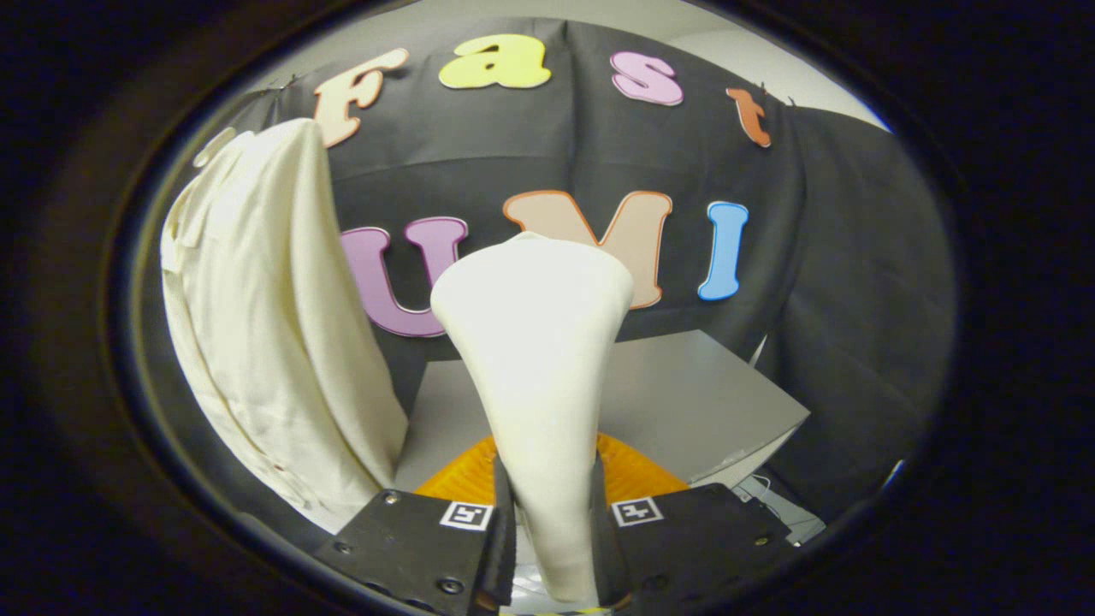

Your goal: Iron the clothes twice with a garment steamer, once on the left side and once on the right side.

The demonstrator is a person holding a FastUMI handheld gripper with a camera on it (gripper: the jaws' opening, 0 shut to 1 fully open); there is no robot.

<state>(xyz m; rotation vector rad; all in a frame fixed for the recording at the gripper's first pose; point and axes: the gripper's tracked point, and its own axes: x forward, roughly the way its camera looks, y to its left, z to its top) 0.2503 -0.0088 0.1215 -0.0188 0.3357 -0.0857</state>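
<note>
The hand-held gripper (552, 535) is clamped on the white garment steamer (537, 359), both fingers pressing its handle. The steamer's head rises beyond the fingers, right of the hanging cream shirt (265, 316) and apart from it, above the grey tabletop (684, 402).

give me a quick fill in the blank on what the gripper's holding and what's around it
1. The gripper is shut on the white ____.
2. The shirt hangs to the ____ of the steamer.
3. Beyond the fingers, under the steamer, lies an ____ pad.
4. The pad rests on a grey ____.

Missing words: steamer; left; orange; table
</note>
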